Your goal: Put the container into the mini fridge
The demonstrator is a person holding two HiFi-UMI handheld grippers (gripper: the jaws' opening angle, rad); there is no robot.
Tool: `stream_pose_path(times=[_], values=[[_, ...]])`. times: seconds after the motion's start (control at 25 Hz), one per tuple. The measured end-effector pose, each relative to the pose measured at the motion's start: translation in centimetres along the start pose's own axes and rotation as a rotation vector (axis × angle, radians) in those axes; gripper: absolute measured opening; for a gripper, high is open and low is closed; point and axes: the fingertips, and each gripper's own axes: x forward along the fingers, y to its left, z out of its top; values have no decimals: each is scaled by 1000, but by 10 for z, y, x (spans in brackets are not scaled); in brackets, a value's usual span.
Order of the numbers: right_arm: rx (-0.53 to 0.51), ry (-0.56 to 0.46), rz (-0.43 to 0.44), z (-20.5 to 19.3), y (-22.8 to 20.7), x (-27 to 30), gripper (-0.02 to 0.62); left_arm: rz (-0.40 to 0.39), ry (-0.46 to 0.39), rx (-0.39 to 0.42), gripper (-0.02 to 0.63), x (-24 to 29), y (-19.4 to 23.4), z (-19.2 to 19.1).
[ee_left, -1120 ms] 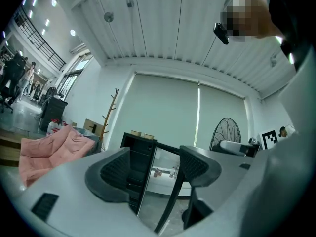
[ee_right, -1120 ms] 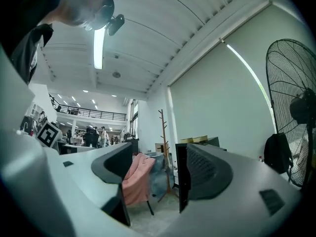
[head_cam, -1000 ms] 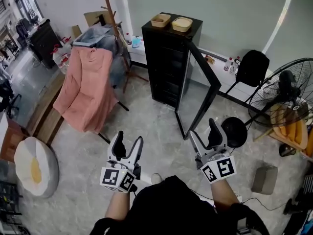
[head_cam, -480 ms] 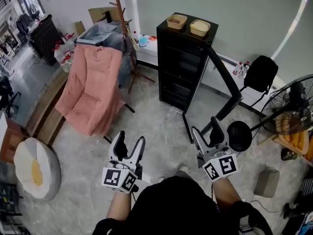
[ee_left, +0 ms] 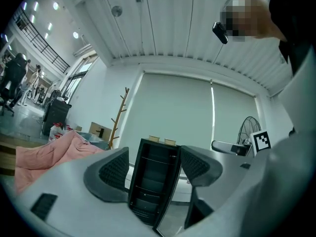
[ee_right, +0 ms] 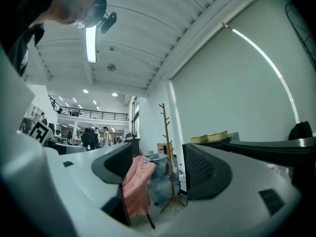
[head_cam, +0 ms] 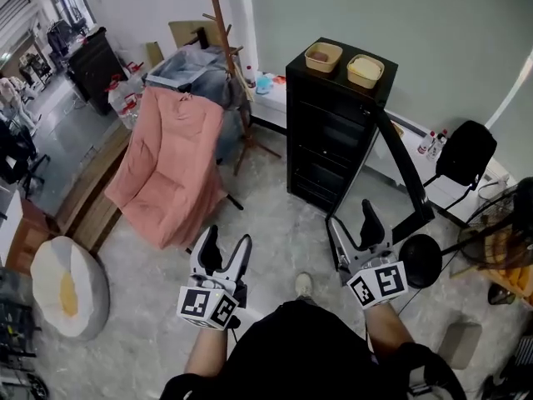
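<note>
A black mini fridge point(head_cam: 331, 132) stands against the far wall with its glass door point(head_cam: 401, 172) swung open to the right. Two tan containers point(head_cam: 323, 57) point(head_cam: 365, 71) sit on its top. My left gripper point(head_cam: 225, 245) and right gripper point(head_cam: 351, 223) hover low in front of me, both open and empty, well short of the fridge. In the left gripper view, the fridge point(ee_left: 150, 181) shows between the spread jaws of the left gripper point(ee_left: 154, 167). The right gripper point(ee_right: 158, 169) points left of the fridge, with the containers point(ee_right: 210, 137) above its right jaw.
A pink cloth point(head_cam: 179, 165) hangs over a chair by a wooden coat rack point(head_cam: 226, 48). A round white cushion point(head_cam: 67, 286) lies on the floor at left. Right of the door stand a black stool point(head_cam: 420, 261), a black chair point(head_cam: 466, 152) and a fan point(head_cam: 504, 240).
The view has swung left, so the fridge and its containers sit further right and lower in frame. Both grippers stay open and empty, held in about the same place.
</note>
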Motion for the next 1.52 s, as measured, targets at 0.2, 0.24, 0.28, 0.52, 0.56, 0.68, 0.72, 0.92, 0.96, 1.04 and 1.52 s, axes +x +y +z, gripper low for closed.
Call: stream_pose_path(times=[0.2, 0.24, 0.28, 0.52, 0.56, 0.68, 0.72, 0.92, 0.96, 1.04, 1.52], values=[[19, -7, 34, 2, -33, 58, 333, 12, 0, 22, 333, 55, 6, 7], [24, -5, 41, 1, -38, 67, 333, 20, 1, 15, 333, 64, 8, 7], [25, -3, 46, -1, -43, 76, 333, 26, 2, 10, 333, 74, 10, 6], [42, 28, 69, -8, -70, 113, 333, 33, 4, 17, 332, 129, 7, 3], [41, 32, 71, -9, -74, 117, 333, 33, 3, 18, 332, 136, 6, 3], [39, 40, 63, -13, -87, 126, 333, 25, 16, 13, 331, 155, 6, -5], [42, 43, 55, -14, -92, 129, 333, 21, 24, 10, 331, 161, 7, -8], [39, 59, 13, -21, -108, 141, 333, -6, 43, -3, 333, 185, 13, -15], [37, 64, 6, -23, -110, 144, 333, -15, 45, -5, 333, 190, 16, -16], [29, 69, -9, -26, -113, 152, 333, -34, 48, -9, 333, 202, 23, -18], [-15, 46, -164, -22, -140, 244, 330, -282, 84, 43, 331, 321, 80, -5]])
